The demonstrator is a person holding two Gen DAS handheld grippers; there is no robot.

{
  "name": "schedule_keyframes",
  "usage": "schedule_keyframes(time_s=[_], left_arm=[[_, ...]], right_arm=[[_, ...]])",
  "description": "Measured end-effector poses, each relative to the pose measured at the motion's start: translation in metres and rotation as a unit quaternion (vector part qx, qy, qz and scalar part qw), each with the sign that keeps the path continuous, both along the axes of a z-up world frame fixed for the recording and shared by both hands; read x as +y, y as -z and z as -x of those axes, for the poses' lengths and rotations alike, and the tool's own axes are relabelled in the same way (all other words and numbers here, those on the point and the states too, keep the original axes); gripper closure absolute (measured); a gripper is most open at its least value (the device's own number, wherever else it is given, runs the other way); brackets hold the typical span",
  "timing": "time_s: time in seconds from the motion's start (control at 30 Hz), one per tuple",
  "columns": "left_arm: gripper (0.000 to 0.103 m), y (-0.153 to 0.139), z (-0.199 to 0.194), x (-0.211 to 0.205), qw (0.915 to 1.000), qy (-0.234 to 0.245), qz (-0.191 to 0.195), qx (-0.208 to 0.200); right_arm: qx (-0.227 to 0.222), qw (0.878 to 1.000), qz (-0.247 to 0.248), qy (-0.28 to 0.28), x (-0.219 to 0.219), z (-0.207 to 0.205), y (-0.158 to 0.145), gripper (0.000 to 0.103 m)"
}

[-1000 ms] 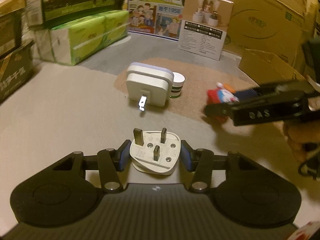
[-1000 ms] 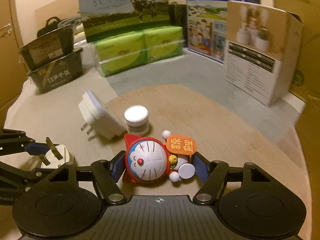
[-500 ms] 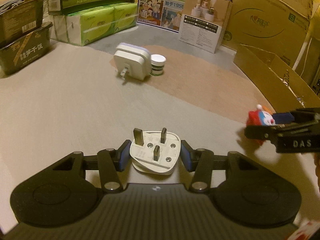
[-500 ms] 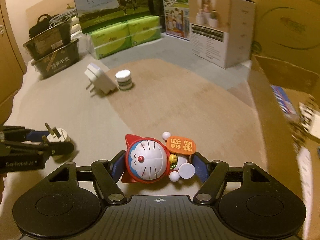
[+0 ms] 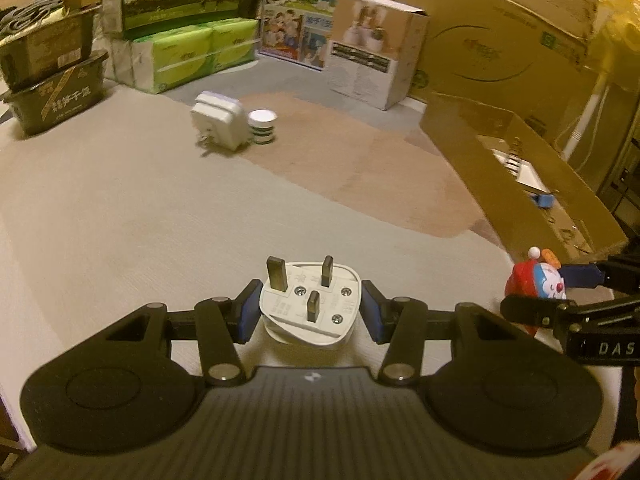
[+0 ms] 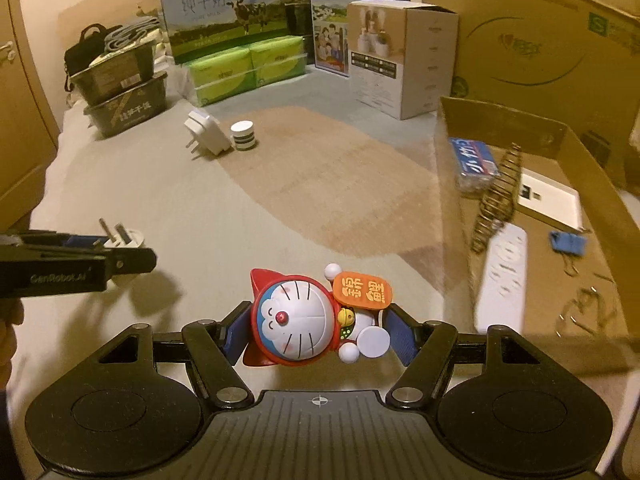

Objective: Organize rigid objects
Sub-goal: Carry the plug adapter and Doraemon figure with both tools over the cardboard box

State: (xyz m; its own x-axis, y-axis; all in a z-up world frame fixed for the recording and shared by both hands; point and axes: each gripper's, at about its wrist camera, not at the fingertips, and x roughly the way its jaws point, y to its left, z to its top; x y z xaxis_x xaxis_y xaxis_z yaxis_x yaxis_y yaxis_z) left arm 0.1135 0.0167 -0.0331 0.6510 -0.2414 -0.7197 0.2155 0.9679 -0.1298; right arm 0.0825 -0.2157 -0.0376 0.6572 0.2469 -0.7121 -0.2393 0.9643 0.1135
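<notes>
My left gripper (image 5: 308,310) is shut on a white three-pin plug (image 5: 310,304), prongs pointing up, held above the beige cloth. My right gripper (image 6: 316,328) is shut on a red and blue cat figurine (image 6: 304,320) with an orange sign. The figurine also shows at the right edge of the left wrist view (image 5: 536,284). The plug shows at the left of the right wrist view (image 6: 122,238). A white adapter (image 5: 218,124) and a small white striped jar (image 5: 262,126) sit far ahead. An open cardboard box (image 6: 448,120) lies to the right.
The cardboard box holds a white power strip (image 6: 502,276), a blue packet (image 6: 472,160), a coiled spring (image 6: 496,196), a blue clip (image 6: 568,242) and a white card. Green tissue packs (image 5: 188,56), milk cartons, dark food tubs (image 5: 52,92) and a white product box (image 5: 372,48) line the back.
Both grippers have pulled back and toward the right with their objects. The adapter and jar look farther away. The cardboard box's inside has come into the right wrist view.
</notes>
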Motion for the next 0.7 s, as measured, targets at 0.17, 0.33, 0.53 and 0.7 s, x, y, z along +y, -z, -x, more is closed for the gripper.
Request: schedule_keyframes(time_s=[0.17,0.33,0.53,0.7], left_arm=[[0.055,-0.013,0.017,-0.019,0.9999,0.012,-0.003,-0.009],[0.055,-0.023,0.031,-0.041,0.9995,0.027,-0.002,-0.014],[0.055,-0.032,0.041,-0.074,0.9982,0.057,-0.002,-0.020],[0.055,-0.038,0.044,-0.105,0.9962,0.083,0.001,-0.027]], right_arm=[[-0.002,1.000,-0.007,0.009,-0.016,0.021,-0.008,0.033],[-0.005,1.000,-0.009,0.020,-0.034,0.037,-0.014,0.033],[-0.005,0.999,-0.008,0.045,-0.060,0.050,-0.019,0.033],[-0.009,0.997,-0.002,0.075,-0.087,0.061,-0.027,0.033]])
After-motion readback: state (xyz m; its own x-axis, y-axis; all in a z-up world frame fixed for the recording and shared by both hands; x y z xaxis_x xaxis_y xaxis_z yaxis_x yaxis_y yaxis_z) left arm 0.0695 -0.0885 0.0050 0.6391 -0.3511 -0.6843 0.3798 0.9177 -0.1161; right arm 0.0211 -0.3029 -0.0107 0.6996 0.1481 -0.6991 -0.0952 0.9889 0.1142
